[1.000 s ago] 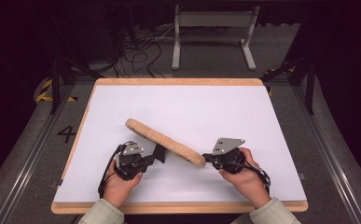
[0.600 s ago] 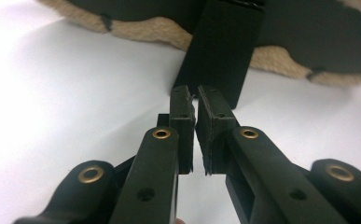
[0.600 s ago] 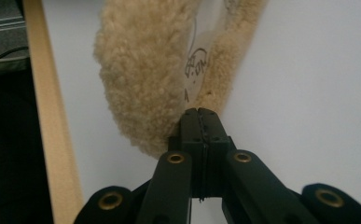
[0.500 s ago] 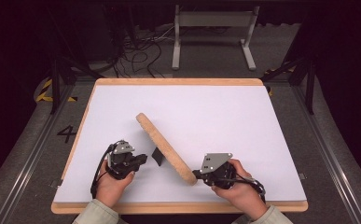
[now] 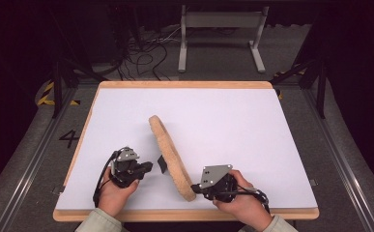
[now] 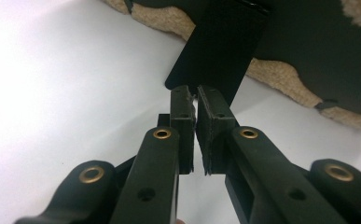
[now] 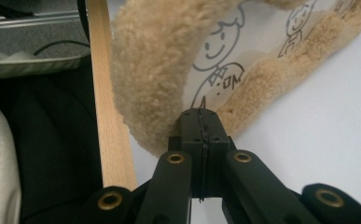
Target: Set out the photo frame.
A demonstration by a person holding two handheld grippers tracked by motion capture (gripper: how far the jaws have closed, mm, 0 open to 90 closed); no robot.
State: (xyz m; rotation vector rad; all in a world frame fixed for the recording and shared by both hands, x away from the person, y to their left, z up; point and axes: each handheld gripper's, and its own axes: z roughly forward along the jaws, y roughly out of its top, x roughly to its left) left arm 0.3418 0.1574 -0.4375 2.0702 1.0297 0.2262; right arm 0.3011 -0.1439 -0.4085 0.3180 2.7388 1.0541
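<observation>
Swung steeper, fleece mat (image 5: 171, 157) pinched by right hand-held gripper (image 7: 201, 122); left (image 6: 195, 100) nearly closed, empty.

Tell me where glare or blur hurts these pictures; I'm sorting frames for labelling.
Left gripper view: the white table sheet is blown out at upper left, and the near tool arms are soft. Right gripper view: the tan fleecy band with cartoon print is sharp, its far end blurred. High view: evenly lit table, dark surroundings.
</observation>
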